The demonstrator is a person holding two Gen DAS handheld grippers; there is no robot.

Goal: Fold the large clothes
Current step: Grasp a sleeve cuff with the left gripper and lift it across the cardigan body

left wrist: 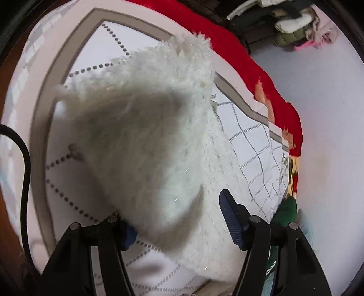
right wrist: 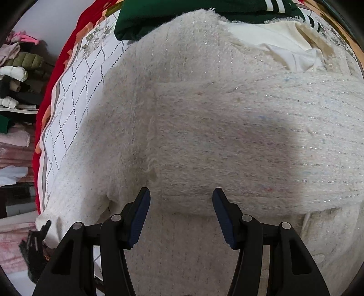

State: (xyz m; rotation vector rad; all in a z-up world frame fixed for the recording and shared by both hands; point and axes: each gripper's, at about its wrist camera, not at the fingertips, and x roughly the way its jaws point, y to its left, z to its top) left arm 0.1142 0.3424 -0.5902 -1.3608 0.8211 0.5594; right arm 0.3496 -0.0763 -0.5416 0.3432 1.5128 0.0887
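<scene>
Two wrist fisheyes, both aimed steeply down at a bed from close range.

The left wrist view is taken from just above the fluffy white garment (left wrist: pixel 145 136), which fills the centre; the left gripper (left wrist: pixel 177 218) is seen at the bottom edge, the patterned bedspread (left wrist: pixel 257 145) and red blanket (left wrist: pixel 229 47) to the right, a clothes pile (left wrist: pixel 293 25) far right. The right wrist view is held nearer still, the garment (right wrist: pixel 204 127) filling most of the frame, the right gripper (right wrist: pixel 181 205) at the bottom, a green garment (right wrist: pixel 173 16) far. Garment, bedspread (right wrist: pixel 75 91), red blanket (right wrist: pixel 61 63) and clothes pile (right wrist: pixel 16 75) are shared by both views.
</scene>
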